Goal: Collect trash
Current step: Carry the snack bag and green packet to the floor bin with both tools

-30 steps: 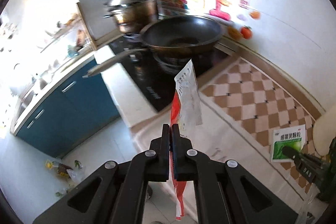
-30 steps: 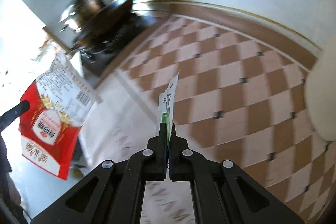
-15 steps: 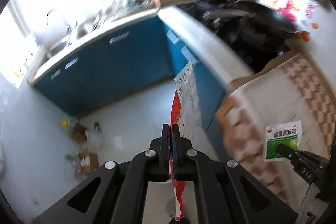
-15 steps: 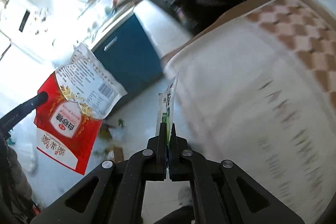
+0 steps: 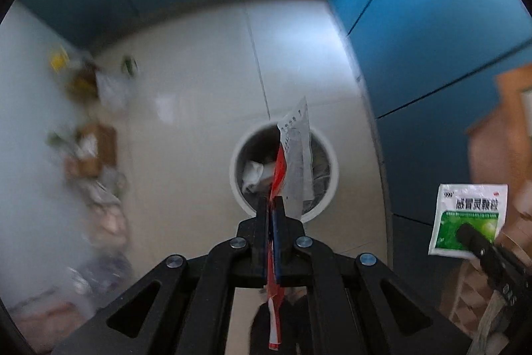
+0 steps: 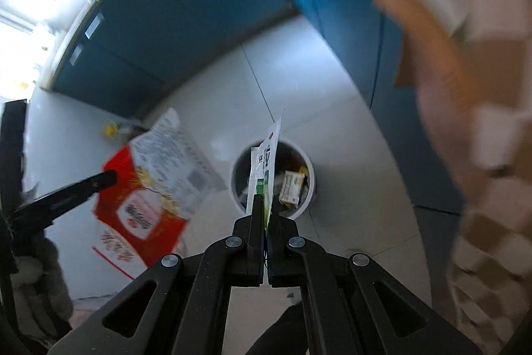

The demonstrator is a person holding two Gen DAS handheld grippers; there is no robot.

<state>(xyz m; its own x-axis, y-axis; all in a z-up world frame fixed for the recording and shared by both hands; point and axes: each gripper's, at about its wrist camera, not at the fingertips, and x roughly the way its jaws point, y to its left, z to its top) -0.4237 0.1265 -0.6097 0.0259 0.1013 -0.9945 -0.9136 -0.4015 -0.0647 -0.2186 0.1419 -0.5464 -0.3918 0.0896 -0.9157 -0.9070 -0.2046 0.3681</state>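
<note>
Left tongs clamp red wrapper, right tongs clamp green sachet, both hiding bin contents

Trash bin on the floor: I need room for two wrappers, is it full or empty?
Partly filled. The trash bin holds a small carton and crumpled scraps low inside.
</note>
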